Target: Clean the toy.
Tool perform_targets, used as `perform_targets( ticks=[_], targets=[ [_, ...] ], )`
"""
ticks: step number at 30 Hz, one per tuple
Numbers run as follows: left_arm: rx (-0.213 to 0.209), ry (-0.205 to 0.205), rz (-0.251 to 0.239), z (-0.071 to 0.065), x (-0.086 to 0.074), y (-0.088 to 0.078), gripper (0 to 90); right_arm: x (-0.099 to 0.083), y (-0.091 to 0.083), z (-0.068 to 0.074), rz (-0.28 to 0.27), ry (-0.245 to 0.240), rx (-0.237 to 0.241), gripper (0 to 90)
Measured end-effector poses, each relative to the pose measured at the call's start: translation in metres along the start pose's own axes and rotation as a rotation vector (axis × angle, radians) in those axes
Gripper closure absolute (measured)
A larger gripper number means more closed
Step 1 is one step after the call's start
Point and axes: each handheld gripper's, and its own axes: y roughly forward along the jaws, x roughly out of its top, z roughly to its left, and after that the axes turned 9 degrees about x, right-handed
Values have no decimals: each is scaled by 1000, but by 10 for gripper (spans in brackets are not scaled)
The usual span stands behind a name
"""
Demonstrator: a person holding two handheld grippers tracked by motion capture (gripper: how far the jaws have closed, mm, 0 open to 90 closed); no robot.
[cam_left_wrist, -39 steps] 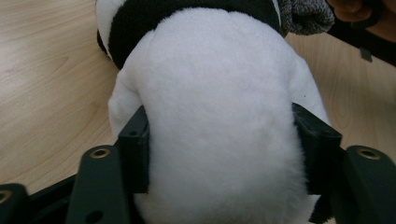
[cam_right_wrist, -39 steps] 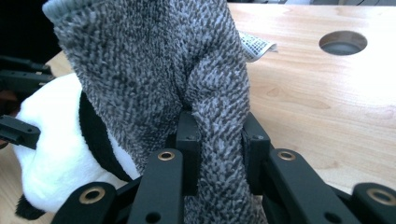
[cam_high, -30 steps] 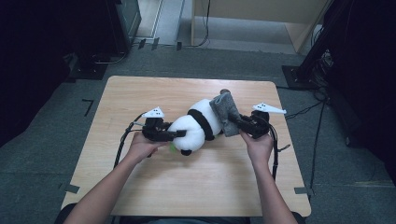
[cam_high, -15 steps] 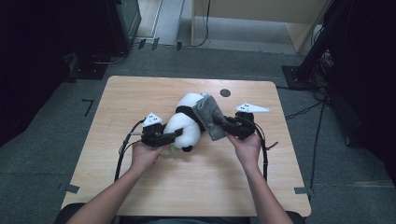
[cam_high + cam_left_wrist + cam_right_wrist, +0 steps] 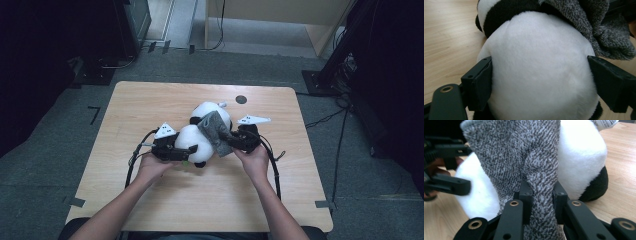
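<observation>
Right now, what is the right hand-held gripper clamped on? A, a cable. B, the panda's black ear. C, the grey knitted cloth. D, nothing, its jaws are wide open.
C: in the right gripper view the right hand-held gripper has its jaws pinched on a fold of the grey knitted cloth, which lies against the plush panda.

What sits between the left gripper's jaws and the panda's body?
Nothing visible. The left gripper straddles the toy panda, jaws just opened wide at its sides. The right gripper pinches the grey sock draped over the panda.
</observation>
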Motion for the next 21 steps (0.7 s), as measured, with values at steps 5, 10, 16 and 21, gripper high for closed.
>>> perform_targets(
  ticks=[5, 10, 16, 21],
  targets=[
    [-24, 25, 59, 7, 8, -4, 122, -1, 5, 0, 21, -19, -16, 769],
    [-20, 43, 61, 5, 8, -6, 122, -1, 7, 0, 32, -27, -33, 774],
    [-31, 45, 40, 8, 8, -5, 103, -2, 9, 0, 37, -32, -44, 775],
    [-63, 23, 53, 10, 8, -8, 104, -2, 9, -1, 43, -35, -48, 775]
  ],
)
